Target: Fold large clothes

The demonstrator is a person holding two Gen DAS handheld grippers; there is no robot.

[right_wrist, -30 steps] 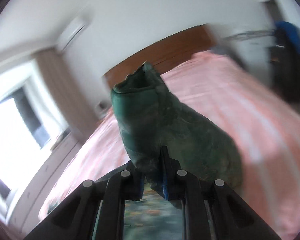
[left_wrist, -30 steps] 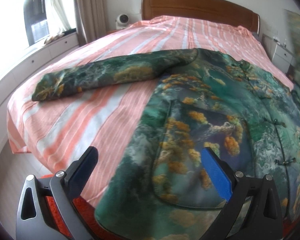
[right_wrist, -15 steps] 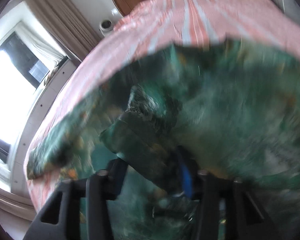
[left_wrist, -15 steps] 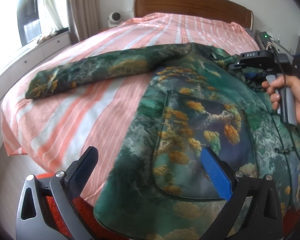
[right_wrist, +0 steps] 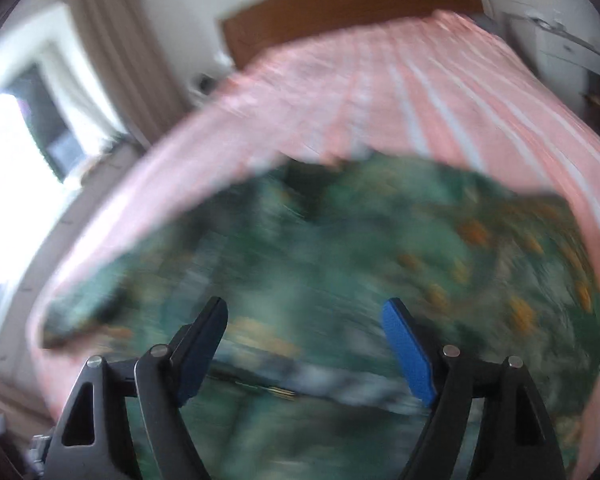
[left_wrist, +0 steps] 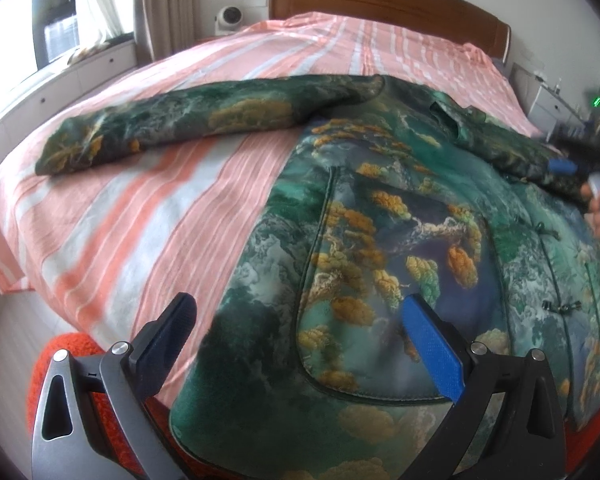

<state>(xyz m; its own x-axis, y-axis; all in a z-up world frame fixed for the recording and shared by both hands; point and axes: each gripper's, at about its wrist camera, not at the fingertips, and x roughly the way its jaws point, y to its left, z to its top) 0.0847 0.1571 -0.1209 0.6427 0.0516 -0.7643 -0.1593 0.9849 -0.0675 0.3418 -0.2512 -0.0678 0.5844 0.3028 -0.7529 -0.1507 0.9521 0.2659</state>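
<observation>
Left gripper (left_wrist: 296,336): jaws spread, empty, over the jacket's near hem.
Right gripper (right_wrist: 304,344): jaws opening, apparently nothing between; view blurred.
Jacket (left_wrist: 380,240): flat on the bed (left_wrist: 148,216), one sleeve (left_wrist: 204,124) outstretched.
Handling: soft, padded, likely slippery; pinch cuff or hem.
</observation>
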